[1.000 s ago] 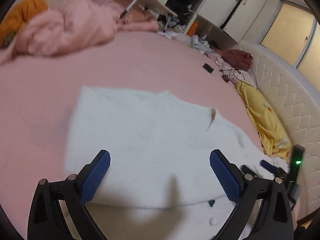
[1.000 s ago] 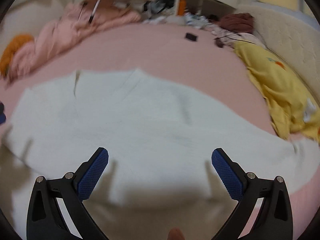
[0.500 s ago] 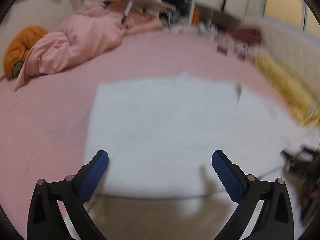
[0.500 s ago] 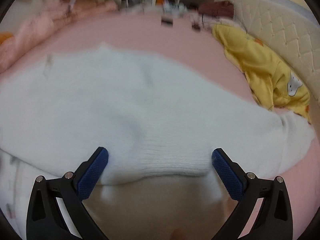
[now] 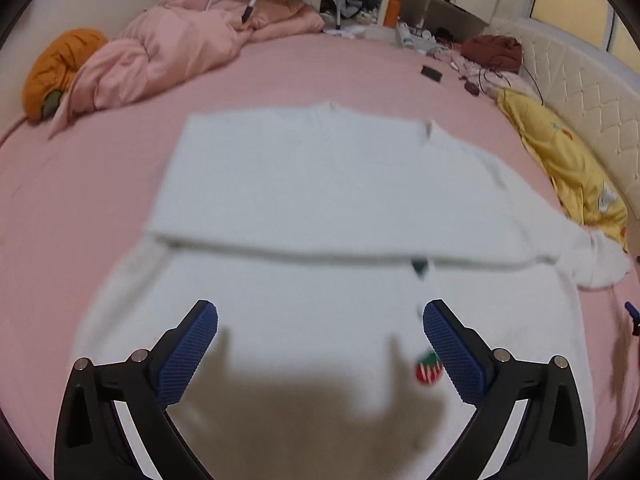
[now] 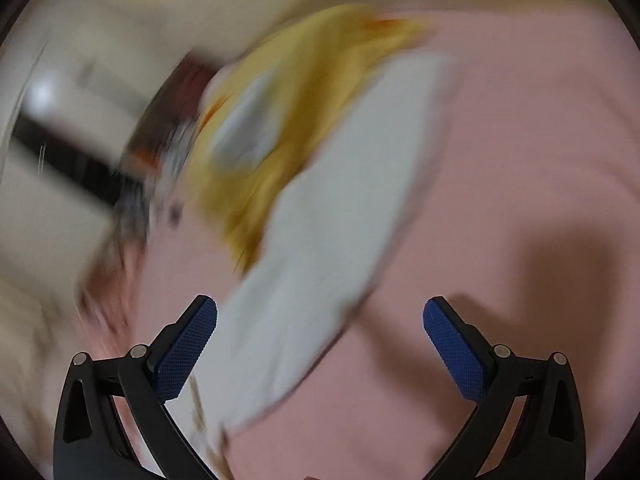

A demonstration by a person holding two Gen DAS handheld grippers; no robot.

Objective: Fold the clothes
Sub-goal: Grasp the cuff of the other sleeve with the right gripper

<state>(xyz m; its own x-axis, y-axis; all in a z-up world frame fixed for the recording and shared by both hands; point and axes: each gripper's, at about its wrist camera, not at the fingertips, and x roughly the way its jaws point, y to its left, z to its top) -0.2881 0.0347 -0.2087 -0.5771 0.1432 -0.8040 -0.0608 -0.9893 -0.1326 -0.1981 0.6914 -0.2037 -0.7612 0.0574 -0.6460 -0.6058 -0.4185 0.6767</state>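
A white knit sweater [image 5: 320,200] lies flat on the pink bed, its far part folded over the near part along a crosswise fold edge. A red strawberry patch [image 5: 429,369] shows on the near part. A white sleeve [image 5: 596,260] sticks out at the right. My left gripper [image 5: 320,344] is open and empty above the near part of the sweater. My right gripper [image 6: 320,340] is open and empty. Its view is heavily blurred and shows the white sleeve [image 6: 344,216] running diagonally over the pink sheet, partly between the fingers.
A pink duvet [image 5: 168,48] and an orange cushion [image 5: 52,68] lie at the back left. A yellow garment [image 5: 568,172], also in the right wrist view [image 6: 304,108], lies by the quilted headboard [image 5: 580,80]. Small items, cables and a maroon bundle [image 5: 492,50] lie at the back right.
The left gripper has drawn back, so the whole folded sweater and its strawberry patch show. The right gripper has swung fast to the right, off the sweater's body, onto the sleeve and yellow garment.
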